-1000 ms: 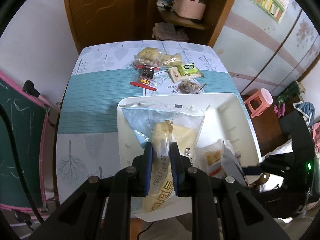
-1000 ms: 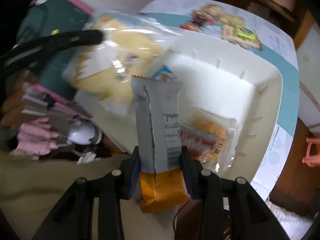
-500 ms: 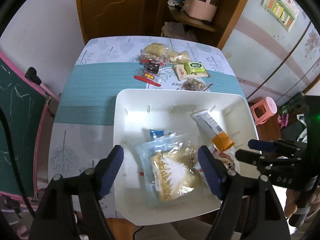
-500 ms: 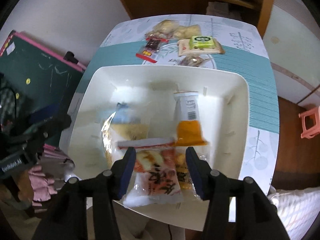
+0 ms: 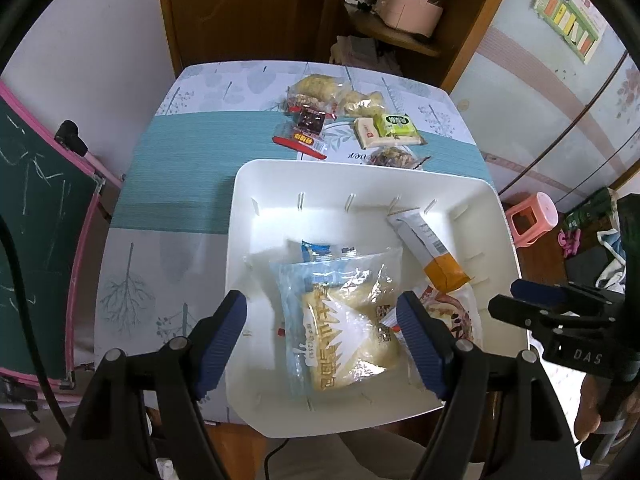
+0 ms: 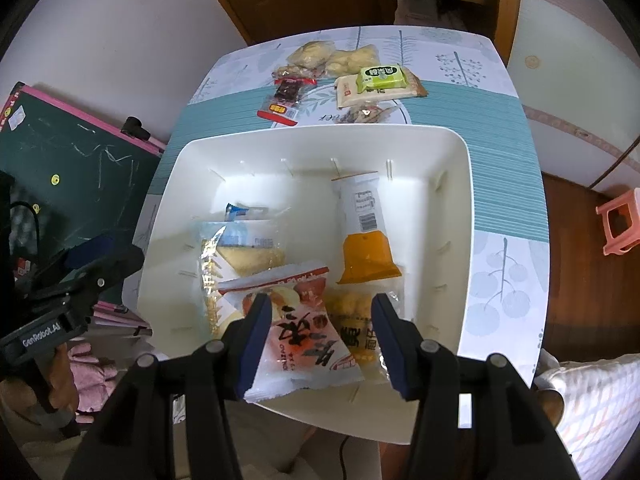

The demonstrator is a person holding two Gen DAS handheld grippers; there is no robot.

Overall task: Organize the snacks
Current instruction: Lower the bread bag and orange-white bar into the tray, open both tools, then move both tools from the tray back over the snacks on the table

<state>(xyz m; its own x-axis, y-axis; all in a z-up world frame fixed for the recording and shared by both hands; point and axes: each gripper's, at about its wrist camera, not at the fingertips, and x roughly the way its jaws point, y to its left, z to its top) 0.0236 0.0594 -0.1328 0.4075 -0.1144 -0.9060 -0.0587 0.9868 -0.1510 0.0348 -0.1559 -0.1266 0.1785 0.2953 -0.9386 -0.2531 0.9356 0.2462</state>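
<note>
White tray (image 5: pixel 500 216) w/ clear-blue bread bag (image 5: pixel 340 312), grey-orange bar (image 5: pixel 432 256), red-white snack pkt (image 6: pixel 300 320). Tablecloth (image 5: pixel 180 160) teal-striped, pale tree print. Green pkt (image 5: pixel 396 125) up top. Pink stool (image 5: pixel 532 218), green chalkboard (image 5: pixel 36 232) w/ pink frame.

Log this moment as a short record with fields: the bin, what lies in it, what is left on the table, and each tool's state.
bin: white bin at the near end of the table
in bin: clear bread bag, grey-and-orange bar, red-and-white snack bag
on table: snack pile beyond the bin's far rim, green pack on top
left tool: open, above the bread bag, holding nothing
right tool: open, above the red-and-white snack bag, holding nothing
task: partly done, snacks remain outside the bin
</note>
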